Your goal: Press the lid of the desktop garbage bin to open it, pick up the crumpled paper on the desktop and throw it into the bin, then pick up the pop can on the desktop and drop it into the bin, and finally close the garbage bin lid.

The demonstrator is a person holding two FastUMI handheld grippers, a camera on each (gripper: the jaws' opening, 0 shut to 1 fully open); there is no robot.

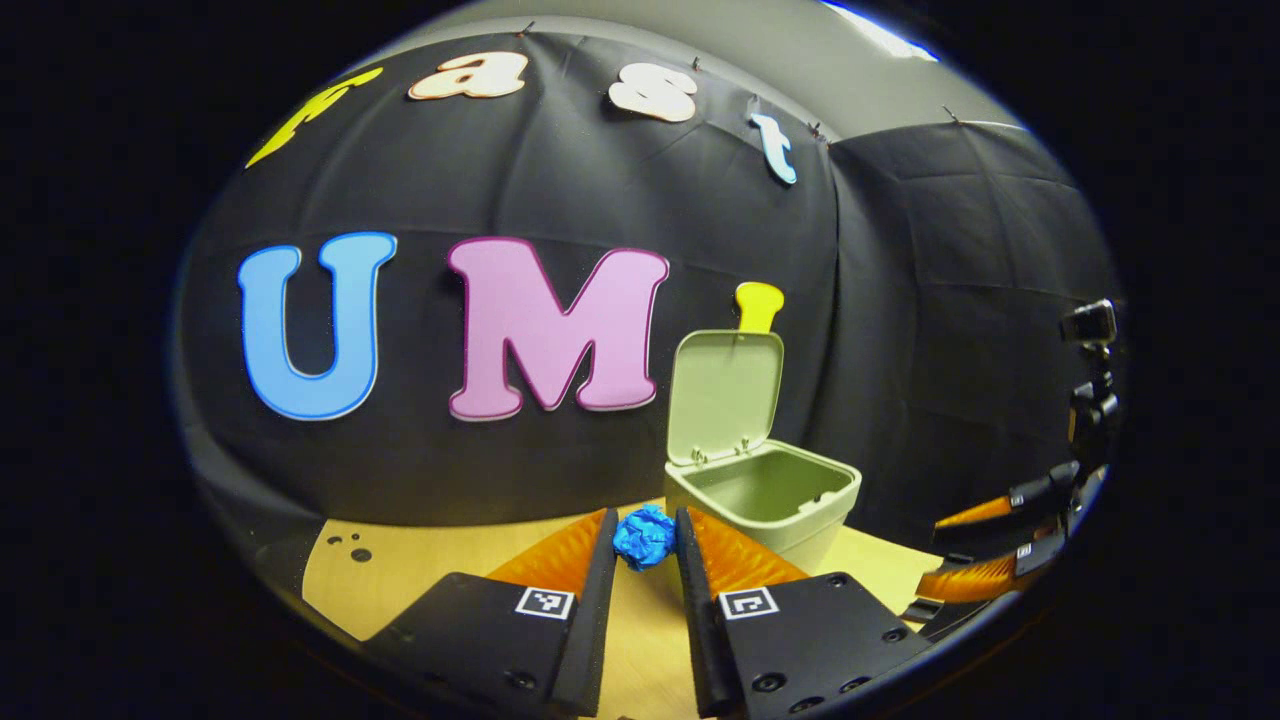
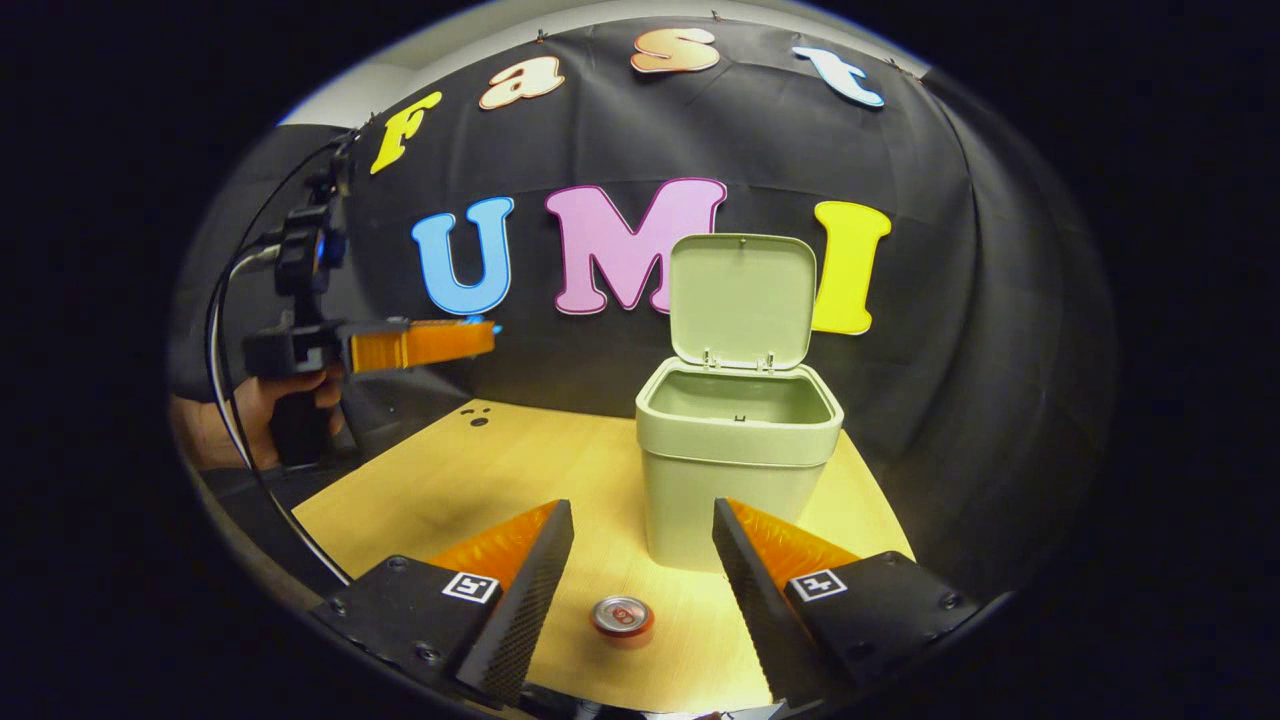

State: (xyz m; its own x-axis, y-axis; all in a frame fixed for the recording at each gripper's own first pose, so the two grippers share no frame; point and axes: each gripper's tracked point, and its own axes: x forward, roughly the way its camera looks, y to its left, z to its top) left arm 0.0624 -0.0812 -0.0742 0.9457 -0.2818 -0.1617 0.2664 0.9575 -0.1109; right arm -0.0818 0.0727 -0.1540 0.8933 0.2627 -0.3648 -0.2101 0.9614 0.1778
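**Ana:** While the left gripper [image 1: 645, 545] has the blue crumpled paper ball [image 1: 645, 536] pinched between its two fingers, is it clear of the desk?

**Ben:** It looks lifted. In the right gripper view that gripper [image 2: 480, 338] hangs well above the pale wooden desktop [image 2: 480, 470], off to the side of the bin, with a speck of blue at its tip.

**Ana:** So the step in hand is the throw. How to do it well?

**Ben:** I judge it best to carry the paper sideways until it sits over the mouth of the sage-green plastic desktop garbage bin [image 1: 765, 490], stay away from the upright hinged lid [image 1: 722, 396] so it isn't knocked shut, and only then spread the fingers. Letting go short of the rim would drop it back on the desk.

**Ana:** And the right gripper [image 2: 640, 575]?

**Ben:** Its fingers are spread wide, holding nothing, hovering above the red pop can [image 2: 622, 616], which stands upright on the desktop just in front of the bin.

**Ana:** Count?

**Ben:** One bin with one lid, standing open; one paper ball; one can; two grippers, and one hand [image 2: 255, 415] visible on the left one's handle.
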